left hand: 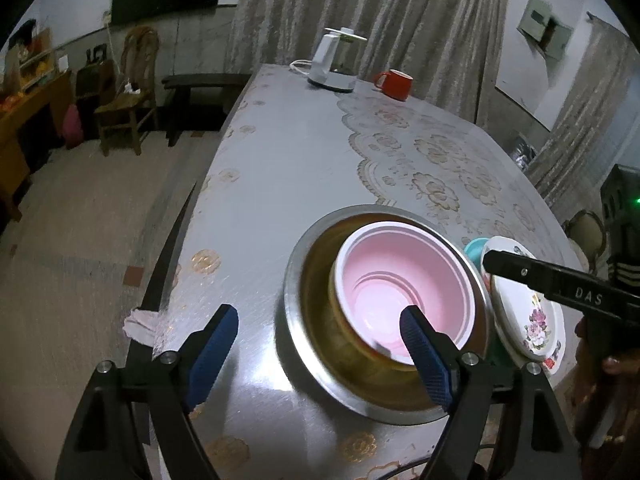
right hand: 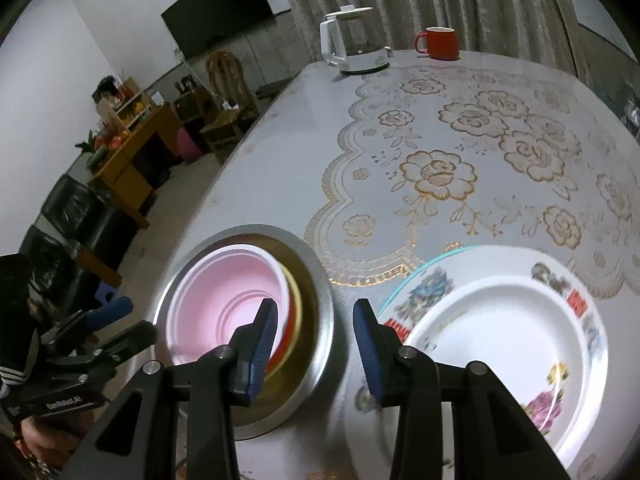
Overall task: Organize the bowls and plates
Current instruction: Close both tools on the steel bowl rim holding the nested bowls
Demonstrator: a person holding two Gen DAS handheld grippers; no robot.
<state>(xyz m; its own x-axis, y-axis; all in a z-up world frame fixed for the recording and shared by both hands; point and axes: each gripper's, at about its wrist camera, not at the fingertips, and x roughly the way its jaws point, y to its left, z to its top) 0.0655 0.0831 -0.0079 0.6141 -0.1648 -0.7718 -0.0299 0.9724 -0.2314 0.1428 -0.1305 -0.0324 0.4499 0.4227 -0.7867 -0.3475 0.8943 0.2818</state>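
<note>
A pink bowl sits inside a wide steel bowl on the table; both show in the right wrist view, pink bowl in steel bowl. A white flowered plate lies to its right on a teal dish; it is large in the right wrist view. My left gripper is open, its right finger over the steel bowl's near rim. My right gripper is open, its jaws on either side of the steel bowl's right rim, empty.
A white kettle and a red mug stand at the far end of the table. The table's left edge drops to the floor. Chairs and a wooden cabinet stand to the left.
</note>
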